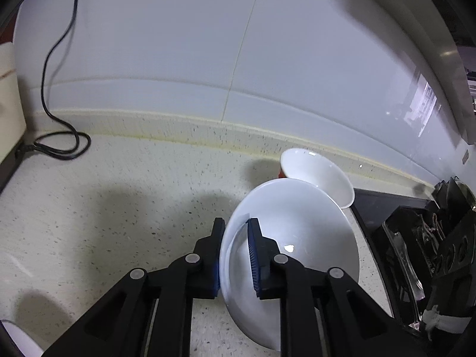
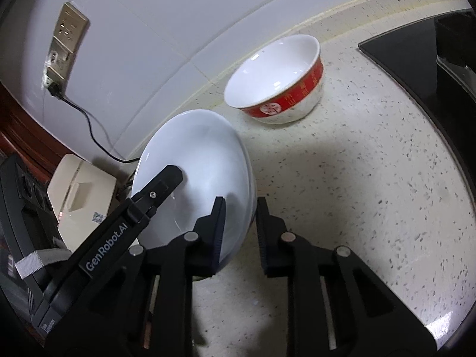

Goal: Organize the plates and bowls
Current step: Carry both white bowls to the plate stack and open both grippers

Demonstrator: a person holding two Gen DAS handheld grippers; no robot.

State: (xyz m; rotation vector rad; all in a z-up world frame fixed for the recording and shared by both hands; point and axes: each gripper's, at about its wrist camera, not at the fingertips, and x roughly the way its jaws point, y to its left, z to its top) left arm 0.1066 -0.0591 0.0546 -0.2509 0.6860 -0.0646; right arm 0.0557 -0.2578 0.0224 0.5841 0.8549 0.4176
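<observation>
Both grippers are clamping the glossy white plate by opposite rims: left gripper, right gripper. The red-banded bowl is sitting beyond, near the backsplash, speckled countertop lying open around it.

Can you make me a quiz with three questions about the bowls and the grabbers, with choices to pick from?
1. Where does the red-banded bowl stand?
A. on the speckled counter near the wall
B. on the black stove
C. inside the white bowl

2. What colour is the band on that bowl?
A. blue
B. green
C. red

3. What is the left gripper doing?
A. hanging open above the counter
B. pinching the rim of the white bowl
C. holding the black cable

Answers: 1 A, it sits on the counter by the tiles. 2 C, the band is red. 3 B, one pad is inside the rim and one outside.
</observation>
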